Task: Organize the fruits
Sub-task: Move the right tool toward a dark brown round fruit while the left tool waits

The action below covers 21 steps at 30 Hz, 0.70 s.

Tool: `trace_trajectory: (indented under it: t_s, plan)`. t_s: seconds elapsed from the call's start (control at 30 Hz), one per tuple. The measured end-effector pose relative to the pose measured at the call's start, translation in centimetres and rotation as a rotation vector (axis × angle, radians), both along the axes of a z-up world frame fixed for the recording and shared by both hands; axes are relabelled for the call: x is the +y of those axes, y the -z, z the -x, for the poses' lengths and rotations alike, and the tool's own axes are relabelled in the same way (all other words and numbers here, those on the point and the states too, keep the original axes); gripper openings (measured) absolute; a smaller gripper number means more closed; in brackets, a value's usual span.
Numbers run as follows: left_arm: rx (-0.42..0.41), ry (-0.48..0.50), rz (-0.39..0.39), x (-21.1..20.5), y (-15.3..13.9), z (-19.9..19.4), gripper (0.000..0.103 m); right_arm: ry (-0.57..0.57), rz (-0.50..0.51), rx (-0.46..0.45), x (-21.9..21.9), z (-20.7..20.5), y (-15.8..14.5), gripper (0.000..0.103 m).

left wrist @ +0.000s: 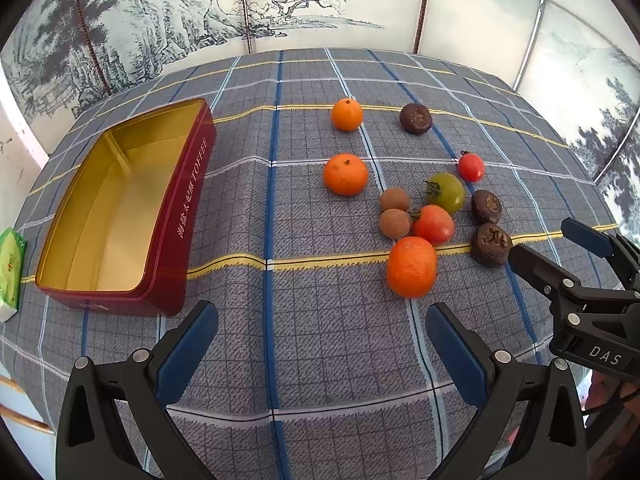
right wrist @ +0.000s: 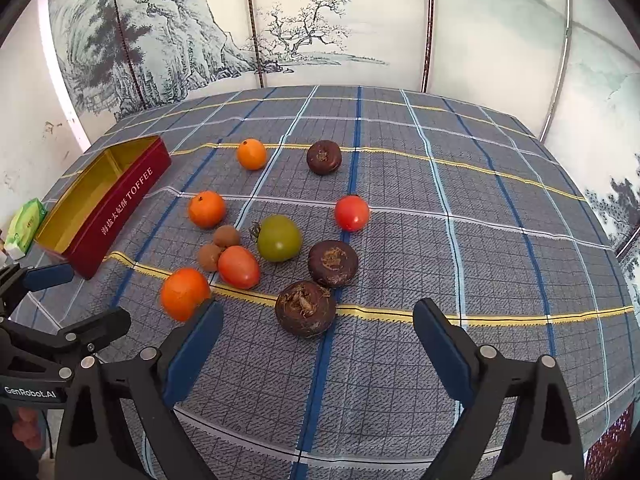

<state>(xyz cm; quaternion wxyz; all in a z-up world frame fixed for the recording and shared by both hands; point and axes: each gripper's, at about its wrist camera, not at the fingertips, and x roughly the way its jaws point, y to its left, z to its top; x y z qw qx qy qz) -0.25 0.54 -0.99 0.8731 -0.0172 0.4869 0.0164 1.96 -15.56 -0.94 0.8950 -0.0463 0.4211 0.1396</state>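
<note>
Several fruits lie on the plaid cloth: three oranges, the nearest one (left wrist: 411,267) (right wrist: 185,293), two red tomatoes (left wrist: 433,224) (right wrist: 351,213), a green tomato (left wrist: 447,193) (right wrist: 279,238), two small brown longans (left wrist: 395,223), and three dark water chestnuts, the nearest one (left wrist: 491,245) (right wrist: 306,308). An empty red toffee tin (left wrist: 168,216) (right wrist: 120,204) with a gold inside stands at the left. My left gripper (left wrist: 320,344) is open and empty, short of the nearest orange. My right gripper (right wrist: 318,340) is open and empty, just short of the nearest chestnut.
A green tissue pack (left wrist: 10,264) (right wrist: 26,226) lies left of the tin at the table edge. A painted folding screen (left wrist: 280,4) stands behind the table. The right gripper (left wrist: 560,256) also shows at the right of the left wrist view.
</note>
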Motion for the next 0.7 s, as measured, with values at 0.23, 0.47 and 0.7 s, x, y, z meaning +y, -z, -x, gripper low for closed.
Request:
trace_trajectory:
  t_s: [0.23,0.47,0.7]
  plan:
    - [-0.002,0.003,0.000,0.01,0.02,0.03,0.103,-0.008,0.008,0.004,0.19,-0.06,0.13,0.089]
    - [-0.001,0.004,0.002,-0.04,0.10,-0.05,0.103,-0.015,0.005,0.012,0.43,-0.11,0.33,0.086]
    - [0.002,0.005,0.002,-0.03,0.26,-0.10,0.103,-0.022,0.010,0.020,0.66,-0.25,0.63,0.082]
